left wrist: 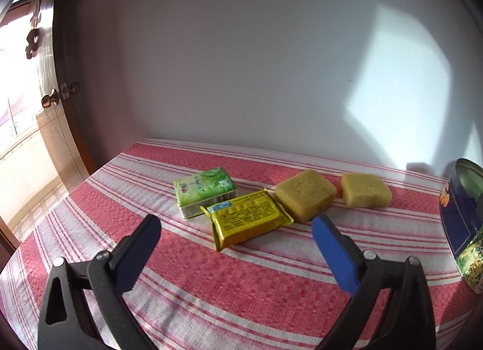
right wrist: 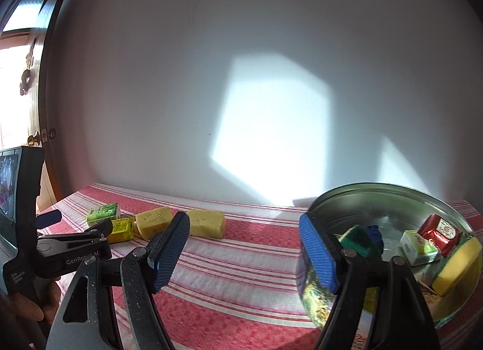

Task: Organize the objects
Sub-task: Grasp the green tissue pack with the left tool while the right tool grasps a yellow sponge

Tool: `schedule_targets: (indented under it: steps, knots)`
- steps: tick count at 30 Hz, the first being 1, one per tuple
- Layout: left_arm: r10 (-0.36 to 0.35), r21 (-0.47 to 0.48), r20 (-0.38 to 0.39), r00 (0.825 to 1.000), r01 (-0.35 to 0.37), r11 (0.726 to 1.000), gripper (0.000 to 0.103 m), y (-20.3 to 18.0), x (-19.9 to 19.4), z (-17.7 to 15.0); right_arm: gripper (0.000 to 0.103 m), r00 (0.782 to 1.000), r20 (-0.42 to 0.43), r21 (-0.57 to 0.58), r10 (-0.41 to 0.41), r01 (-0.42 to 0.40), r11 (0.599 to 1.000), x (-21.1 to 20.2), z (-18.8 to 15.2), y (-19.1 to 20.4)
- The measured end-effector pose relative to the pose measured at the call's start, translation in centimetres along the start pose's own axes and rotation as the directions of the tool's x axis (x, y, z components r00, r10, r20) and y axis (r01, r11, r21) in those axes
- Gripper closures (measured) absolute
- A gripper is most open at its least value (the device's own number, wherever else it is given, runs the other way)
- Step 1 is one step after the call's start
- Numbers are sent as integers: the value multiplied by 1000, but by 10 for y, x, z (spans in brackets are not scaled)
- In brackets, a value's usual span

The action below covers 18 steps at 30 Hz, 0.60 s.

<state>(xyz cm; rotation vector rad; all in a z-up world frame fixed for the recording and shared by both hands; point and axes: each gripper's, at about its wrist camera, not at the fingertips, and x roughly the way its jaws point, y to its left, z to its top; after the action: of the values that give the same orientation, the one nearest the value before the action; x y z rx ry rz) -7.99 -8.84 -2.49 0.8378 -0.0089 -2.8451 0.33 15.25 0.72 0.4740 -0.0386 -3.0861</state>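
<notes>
On the red-and-white striped cloth (left wrist: 211, 283) lie a green tissue pack (left wrist: 205, 191), a yellow foil packet (left wrist: 246, 219) and two yellow sponge blocks (left wrist: 305, 198) (left wrist: 366, 190) in a row. My left gripper (left wrist: 237, 223) hovers open just short of the foil packet, nothing between its fingers. My right gripper (right wrist: 244, 229) is open and empty, near the round metal tin (right wrist: 392, 199). The tin holds a red packet (right wrist: 439, 230), a white-green pack (right wrist: 418, 245), a yellow sponge (right wrist: 455, 262), a green-edged sponge (right wrist: 357, 239) and something blue (right wrist: 374, 233). The right wrist view also shows the row of objects (right wrist: 154, 223) and the left gripper (right wrist: 75, 233).
A white wall (left wrist: 271, 63) runs along the back of the table. A dark door frame with a brass knob (left wrist: 49, 99) and a bright window stand at the left. The tin (left wrist: 462, 217) sits at the table's right end. A hand (right wrist: 27, 301) holds the left gripper's handle.
</notes>
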Motion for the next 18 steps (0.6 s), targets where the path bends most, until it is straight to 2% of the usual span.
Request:
schedule_targets:
  steps: [5,10,13,18]
  knots:
    - [37,-50,-40,999,-39,998,2,34,22,6,26,993,-114,-16,20,-22,1000,38,5,23]
    - [68,-83,-73,995,-74,994,2,62,44,14,26,969,-243,20,55,-52,998,81,5,34]
    - [71,-94,-92,993,-80,992,2,74,55,17,26,948,-311,33,63,-56,998,101,4,41]
    - [78,-112,-109,991,-90,990,2,88,71,23,26,893,-444,55,77,-58,997,144,0,48]
